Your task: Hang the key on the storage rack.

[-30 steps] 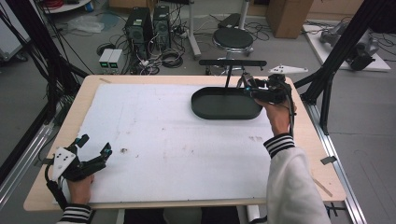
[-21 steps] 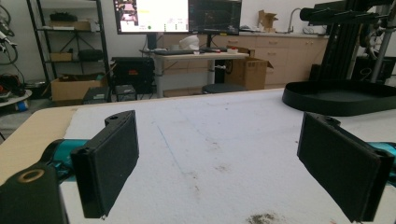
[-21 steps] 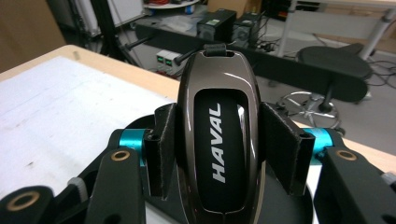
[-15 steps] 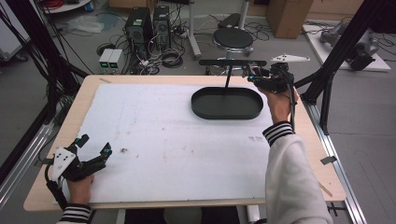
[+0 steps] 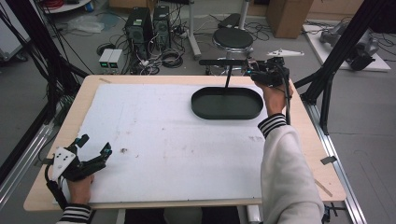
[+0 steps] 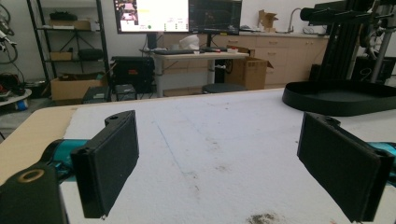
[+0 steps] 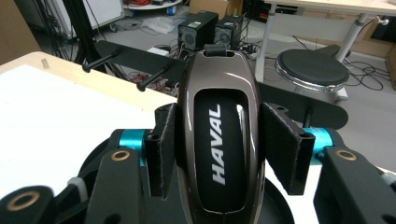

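The right tongs are clamped on a dark brown car key fob, which carries the word HAVAL in white letters. In the right gripper view both black pads press on the two sides of the fob, and the fob stands up between them, with its narrow end pointing away from the camera. Just beyond the fob there is a black crossbar with short pegs, part of a stand.

In the high view the right tongs are held above the far edge of the tabletop, just beside the right end of the crossbar. Directly below and a little toward the person lies a black oval tray, from which the thin post of the stand rises.

The left tongs rest on the white sheet at the near left corner of the tabletop, well apart from the tray. In the left gripper view the left tongs stand wide apart, with nothing between them; the tray is far ahead, to their right.
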